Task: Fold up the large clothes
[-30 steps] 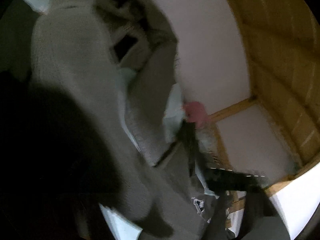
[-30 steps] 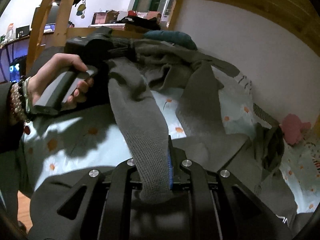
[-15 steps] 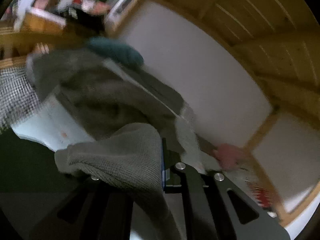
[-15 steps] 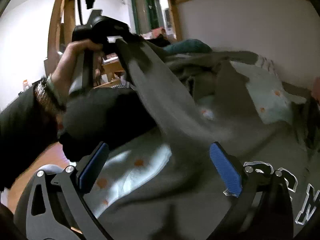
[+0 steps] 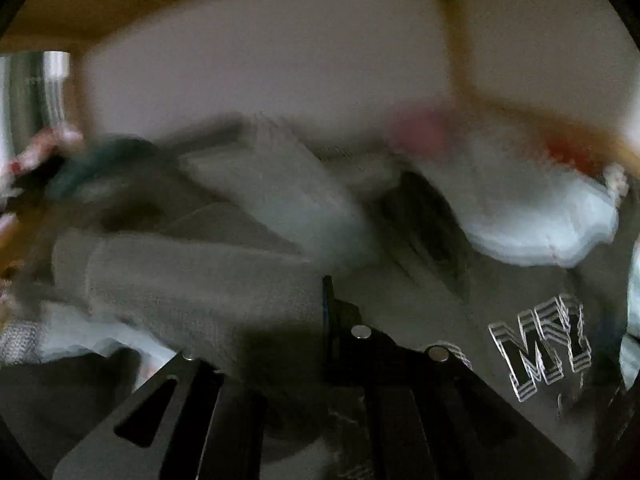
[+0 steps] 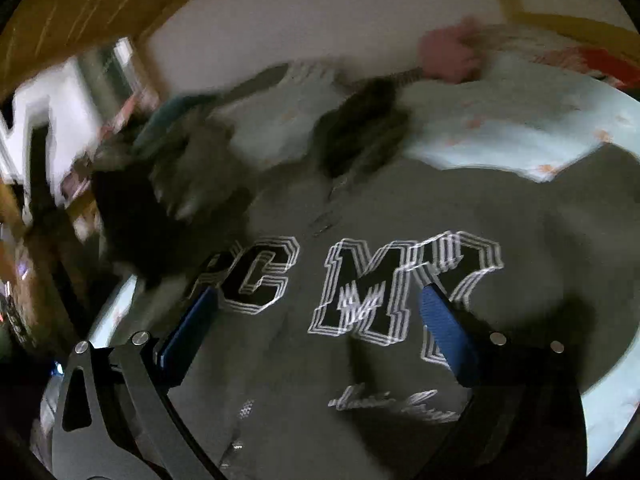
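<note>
A large grey sweatshirt (image 6: pixel 400 208) with black and white block letters lies spread on a bed. My left gripper (image 5: pixel 316 308) is shut on its ribbed sleeve cuff (image 5: pixel 192 280), which drapes over the left finger. The letters also show in the left wrist view (image 5: pixel 548 344). My right gripper (image 6: pixel 320 312) is open and empty, its blue pads (image 6: pixel 444 328) spread wide just above the lettered chest. The left gripper with the sleeve shows as a dark blur in the right wrist view (image 6: pixel 160 200). Both views are motion-blurred.
A pale blue floral bedsheet (image 6: pixel 520 120) covers the mattress. A pink plush toy (image 6: pixel 452 52) lies by the white wall (image 5: pixel 280 60). A wooden bed frame (image 6: pixel 100 8) runs overhead and along the side. A teal item (image 5: pixel 100 156) lies at the far left.
My right gripper let go of the sleeve, opened, and swung over the lettered chest. My left gripper kept the cuff and carried it across toward the sweatshirt body.
</note>
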The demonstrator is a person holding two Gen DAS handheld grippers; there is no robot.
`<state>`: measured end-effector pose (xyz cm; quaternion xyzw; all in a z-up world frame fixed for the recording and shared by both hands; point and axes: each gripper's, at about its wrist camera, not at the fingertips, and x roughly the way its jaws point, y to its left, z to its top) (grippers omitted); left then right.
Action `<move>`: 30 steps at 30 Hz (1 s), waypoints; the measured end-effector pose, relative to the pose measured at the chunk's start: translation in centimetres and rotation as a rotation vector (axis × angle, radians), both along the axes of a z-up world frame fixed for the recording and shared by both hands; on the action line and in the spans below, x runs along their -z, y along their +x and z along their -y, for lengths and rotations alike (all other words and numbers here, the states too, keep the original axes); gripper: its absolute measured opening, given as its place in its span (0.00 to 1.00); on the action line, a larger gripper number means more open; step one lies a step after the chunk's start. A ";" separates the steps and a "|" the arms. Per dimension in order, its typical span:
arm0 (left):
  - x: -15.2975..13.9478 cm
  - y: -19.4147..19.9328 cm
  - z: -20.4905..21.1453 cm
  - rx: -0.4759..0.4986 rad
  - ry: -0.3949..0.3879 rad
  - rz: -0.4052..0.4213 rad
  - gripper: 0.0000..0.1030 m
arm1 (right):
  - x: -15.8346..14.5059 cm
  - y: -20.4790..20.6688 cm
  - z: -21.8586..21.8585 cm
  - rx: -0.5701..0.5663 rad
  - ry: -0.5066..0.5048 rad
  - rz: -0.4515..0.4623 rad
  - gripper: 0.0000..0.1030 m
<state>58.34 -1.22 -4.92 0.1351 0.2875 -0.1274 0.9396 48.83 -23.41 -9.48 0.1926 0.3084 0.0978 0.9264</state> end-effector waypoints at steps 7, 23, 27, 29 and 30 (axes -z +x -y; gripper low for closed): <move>12.4 -2.6 10.0 0.053 0.381 -0.036 0.06 | -1.0 1.2 2.6 -0.059 0.106 -0.028 0.97; 13.6 -2.9 11.0 0.048 0.431 -0.014 0.07 | 0.8 21.6 -22.7 -0.596 -0.601 -0.535 0.30; 13.3 -3.1 10.8 0.065 0.420 -0.018 0.07 | 0.6 22.4 -20.6 -0.594 -0.486 -0.560 0.19; 12.6 -3.4 10.0 0.059 0.377 -0.027 0.16 | -1.7 21.5 -17.0 -0.571 -0.309 -0.468 0.18; 11.8 -3.7 9.0 0.054 0.303 -0.050 0.27 | -2.9 20.5 -14.0 -0.536 -0.174 -0.403 0.18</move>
